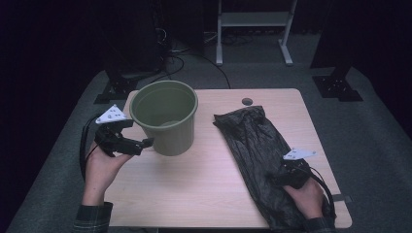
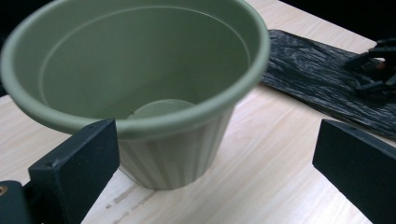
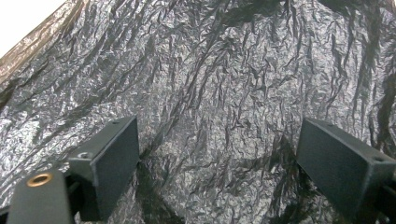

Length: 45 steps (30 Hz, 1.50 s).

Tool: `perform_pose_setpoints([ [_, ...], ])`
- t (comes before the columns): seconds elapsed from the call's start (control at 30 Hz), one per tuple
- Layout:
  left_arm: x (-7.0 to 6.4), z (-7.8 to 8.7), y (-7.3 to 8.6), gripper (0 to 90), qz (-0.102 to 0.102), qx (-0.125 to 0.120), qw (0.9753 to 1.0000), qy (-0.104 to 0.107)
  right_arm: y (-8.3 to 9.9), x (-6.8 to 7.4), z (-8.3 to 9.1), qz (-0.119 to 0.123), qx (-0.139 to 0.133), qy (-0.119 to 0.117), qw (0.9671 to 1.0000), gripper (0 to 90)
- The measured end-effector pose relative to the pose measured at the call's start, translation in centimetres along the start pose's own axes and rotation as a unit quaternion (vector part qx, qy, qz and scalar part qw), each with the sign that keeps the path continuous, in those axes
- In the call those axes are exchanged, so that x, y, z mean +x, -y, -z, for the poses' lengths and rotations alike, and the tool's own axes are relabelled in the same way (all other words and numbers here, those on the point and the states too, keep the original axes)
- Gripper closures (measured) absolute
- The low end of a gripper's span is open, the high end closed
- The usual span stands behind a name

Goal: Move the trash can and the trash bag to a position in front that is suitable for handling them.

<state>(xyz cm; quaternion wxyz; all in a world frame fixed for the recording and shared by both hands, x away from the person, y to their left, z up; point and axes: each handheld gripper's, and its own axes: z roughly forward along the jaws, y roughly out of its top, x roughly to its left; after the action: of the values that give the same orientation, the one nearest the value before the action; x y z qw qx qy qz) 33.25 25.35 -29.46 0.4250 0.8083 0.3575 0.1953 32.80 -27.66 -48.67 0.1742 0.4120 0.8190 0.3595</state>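
An empty olive-green plastic pot (image 1: 165, 116) (image 2: 140, 79) stands upright on the left half of the table. My left gripper (image 1: 145, 142) (image 2: 217, 163) is at its left side near the base, open, jaws spread wide and nothing between them. A crumpled black plastic bag (image 1: 255, 143) (image 3: 210, 93) (image 2: 317, 70) lies flat along the right half. Over the bag's near part is my right gripper (image 1: 277, 177) (image 3: 226, 163), open, jaws wide just above the plastic. The right gripper (image 2: 376, 65) also appears far off in the left gripper view.
The light wooden table (image 1: 209, 189) has a round cable hole (image 1: 247, 101) near its far edge. Bare wood lies between pot and bag. Beyond the table stand a white frame (image 1: 252, 19) and black stand bases (image 1: 114, 90) (image 1: 337, 87) on grey carpet.
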Motion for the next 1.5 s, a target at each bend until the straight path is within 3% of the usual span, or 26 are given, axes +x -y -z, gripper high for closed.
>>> perform_pose_setpoints([
  [0.4, 2.9, -0.9, -1.0, 0.0, 0.026, -0.005, 0.9996, -0.011, 0.0, 0.0, 0.0, 0.000, 0.000, 0.000, 1.0000, 12.4],
  [0.87, 6.3, -3.3, -1.7, 0.0, 0.045, 0.020, 0.9981, -0.037, 0.0, 0.0, 0.0, 0.000, 0.000, 0.000, 1.0000, 12.4],
  [1.0, 6.9, -3.8, -1.5, 0.0, 0.056, 0.023, 0.9974, -0.039, 0.0, 0.0, 0.0, 0.000, 0.000, 0.000, 1.0000, 12.4],
  [1.5, 7.8, -5.2, -1.2, 0.0, 0.068, 0.034, 0.9963, -0.040, 0.0, 0.0, 0.0, -0.001, 0.000, 0.000, 1.0000, 12.4],
])
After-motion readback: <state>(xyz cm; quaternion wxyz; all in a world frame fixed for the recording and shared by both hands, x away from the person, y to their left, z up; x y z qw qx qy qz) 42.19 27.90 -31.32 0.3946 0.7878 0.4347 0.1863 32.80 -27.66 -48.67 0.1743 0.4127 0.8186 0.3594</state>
